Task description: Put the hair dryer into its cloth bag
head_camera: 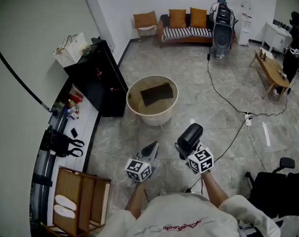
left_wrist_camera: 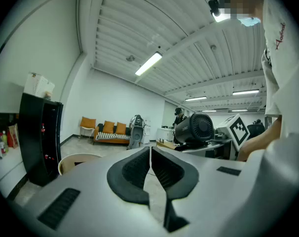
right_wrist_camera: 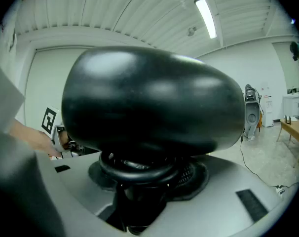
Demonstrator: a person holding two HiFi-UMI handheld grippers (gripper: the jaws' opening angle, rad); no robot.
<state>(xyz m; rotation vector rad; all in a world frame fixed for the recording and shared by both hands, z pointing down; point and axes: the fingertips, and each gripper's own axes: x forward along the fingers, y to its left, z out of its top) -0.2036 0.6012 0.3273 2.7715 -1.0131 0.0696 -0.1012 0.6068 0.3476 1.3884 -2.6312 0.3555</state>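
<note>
Right tool point(head_camera: 185, 151) clamped on hair dryer point(head_camera: 190, 136) handle, lower centre of head view, above floor. Left tool point(head_camera: 151, 148) closed, empty, just left. Beige tub point(head_camera: 154, 115) mid-frame, dark flat item point(head_camera: 157, 94) inside.

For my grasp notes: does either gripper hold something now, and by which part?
The right gripper holds the hair dryer by its handle, below the body. The left gripper is shut, empty.
</note>
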